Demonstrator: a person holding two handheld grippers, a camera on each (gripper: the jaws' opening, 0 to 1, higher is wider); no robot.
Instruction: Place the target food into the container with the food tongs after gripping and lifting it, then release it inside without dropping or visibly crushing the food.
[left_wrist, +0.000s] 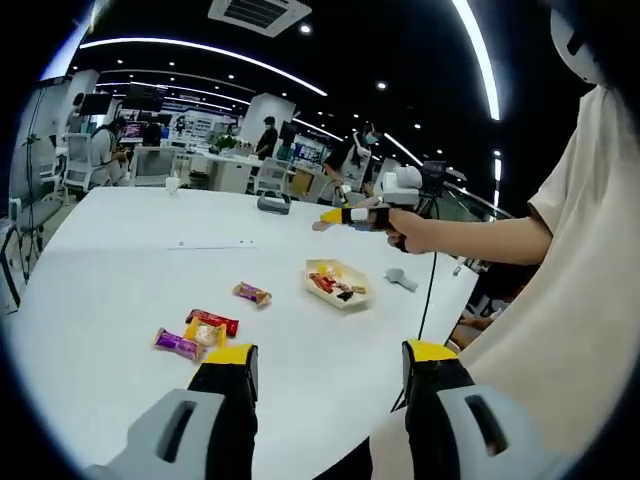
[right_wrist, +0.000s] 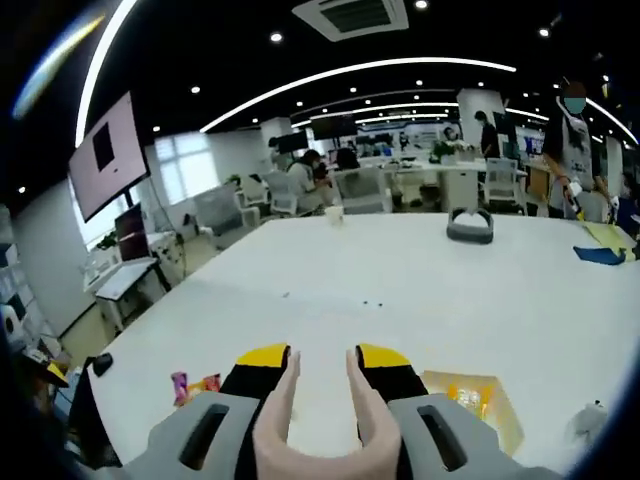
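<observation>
1. Now my left gripper (left_wrist: 330, 365) gapes wide, nothing between its jaws, at the frame's bottom.
2. My right gripper (right_wrist: 322, 365) clasps pink food tongs (right_wrist: 320, 415).
3. Wrapped snacks (left_wrist: 197, 332) lie lower left; the yellow container (left_wrist: 340, 283) sits at centre on the white table (left_wrist: 130, 260).

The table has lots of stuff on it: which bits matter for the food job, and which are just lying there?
For the job:
tongs
snack packets
tray
right gripper
left gripper

Lying about:
dark headset
white cup
small grey object
</observation>
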